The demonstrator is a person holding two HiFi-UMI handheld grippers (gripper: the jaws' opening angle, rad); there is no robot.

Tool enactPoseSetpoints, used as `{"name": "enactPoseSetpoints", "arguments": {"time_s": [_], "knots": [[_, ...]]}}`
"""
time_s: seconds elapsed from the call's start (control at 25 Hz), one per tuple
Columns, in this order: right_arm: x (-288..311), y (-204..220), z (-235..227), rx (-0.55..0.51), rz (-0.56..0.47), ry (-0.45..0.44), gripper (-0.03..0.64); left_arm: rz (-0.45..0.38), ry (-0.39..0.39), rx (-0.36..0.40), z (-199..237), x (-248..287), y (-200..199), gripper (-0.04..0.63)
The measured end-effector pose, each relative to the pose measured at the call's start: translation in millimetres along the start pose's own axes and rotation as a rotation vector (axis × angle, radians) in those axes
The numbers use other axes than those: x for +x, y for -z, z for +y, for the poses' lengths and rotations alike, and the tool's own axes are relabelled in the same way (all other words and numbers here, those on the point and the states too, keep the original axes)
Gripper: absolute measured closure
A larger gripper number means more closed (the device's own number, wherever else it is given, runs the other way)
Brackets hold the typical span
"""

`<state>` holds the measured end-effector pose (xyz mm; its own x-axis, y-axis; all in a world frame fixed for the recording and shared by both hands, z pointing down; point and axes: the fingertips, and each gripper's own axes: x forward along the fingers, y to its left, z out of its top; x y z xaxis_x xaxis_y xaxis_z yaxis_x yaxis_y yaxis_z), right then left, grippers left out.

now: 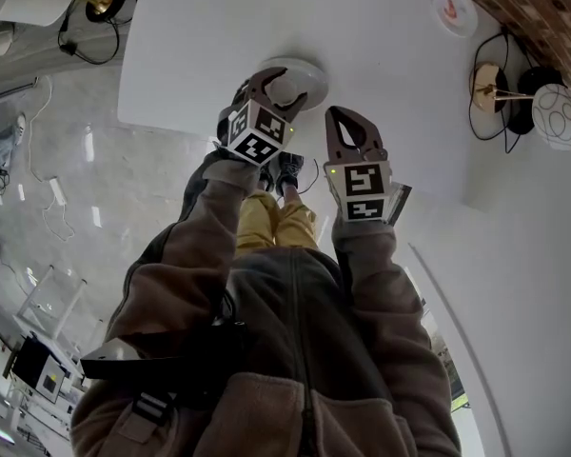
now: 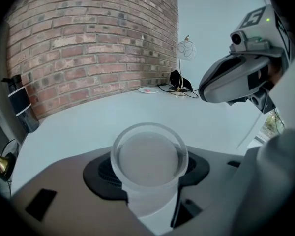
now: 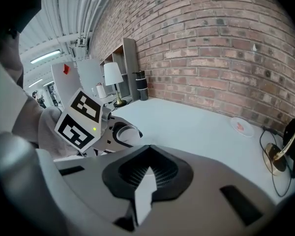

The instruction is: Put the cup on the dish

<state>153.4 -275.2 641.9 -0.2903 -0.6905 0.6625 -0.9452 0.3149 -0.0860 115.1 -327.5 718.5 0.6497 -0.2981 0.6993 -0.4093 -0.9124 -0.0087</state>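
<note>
A translucent plastic cup [image 2: 149, 156] stands upright between the jaws of my left gripper [image 1: 271, 89], which is shut on it. In the head view the cup [image 1: 295, 79] is over the near edge of the white table [image 1: 381, 36]; whether it touches the top is unclear. A small white dish [image 1: 454, 9] with a pink mark lies far across the table by the brick wall, also seen as the dish [image 2: 148, 90] and the dish [image 3: 241, 127]. My right gripper [image 1: 352, 127] hovers just right of the left one, shut and empty, its jaws [image 3: 146, 173] pressed together.
A lamp with a patterned shade [image 1: 557, 112], a brass lamp base [image 1: 490, 84] and black cables [image 1: 514, 112] crowd the table's far right, near the dish. Another lamp [image 1: 95, 3] stands at the far left corner. The brick wall [image 2: 88, 48] bounds the table's far side.
</note>
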Motion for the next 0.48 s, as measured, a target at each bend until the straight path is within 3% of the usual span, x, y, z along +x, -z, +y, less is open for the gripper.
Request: {"name": "enactPoseSetpoints", "arguments": {"time_s": [0.48], "knots": [[-2.2, 16.1, -9.5, 0.023, 0.022, 0.008, 0.614, 0.032, 0.023, 0.014, -1.0, 25.1, 12.5, 0.334]]}}
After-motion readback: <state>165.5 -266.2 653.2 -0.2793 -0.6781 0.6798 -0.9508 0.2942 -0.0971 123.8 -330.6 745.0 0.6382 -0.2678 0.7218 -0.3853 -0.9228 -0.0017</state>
